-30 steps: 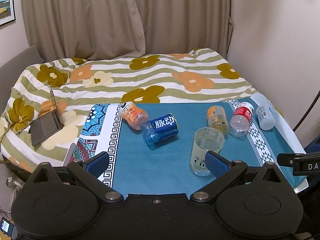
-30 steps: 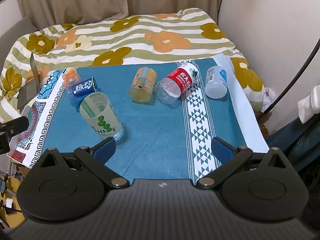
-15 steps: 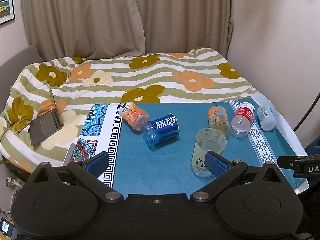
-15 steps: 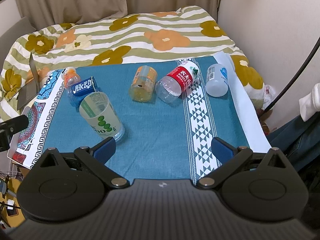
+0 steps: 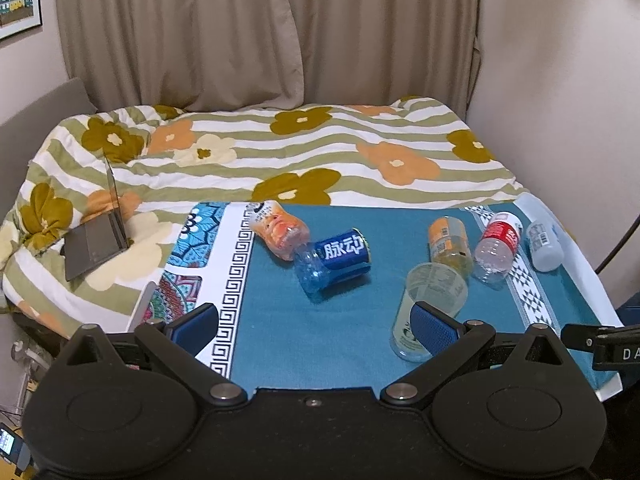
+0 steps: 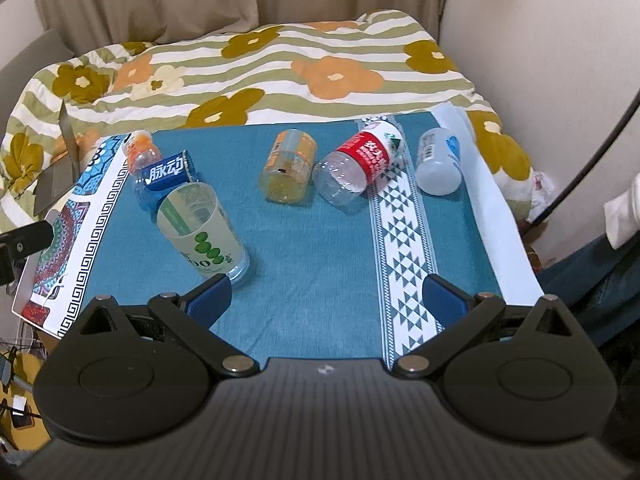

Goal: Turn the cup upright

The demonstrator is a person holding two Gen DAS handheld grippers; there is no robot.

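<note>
Cup stood on the teal cloth at the near left of the scene, mouth up and base down, which is how the task wanted it; whether it had been turned so or always stood so, one moment could not tell; behind it lay a blue-labelled bottle on its side, close to its far rim.

Risk, as I judged it, lay in the cup being light and tall on soft cloth over bedding; a brush from either tool could tip it onto the bottle behind, and in the right wrist view the left pad sat just beside the cup's base, whether touching I could not tell.

Right gripper was spread wide and held nothing, its right pad well apart over the patterned white band; left gripper was likewise wide apart and empty, its right pad overlapping the cup in view, contact unclear.
</note>
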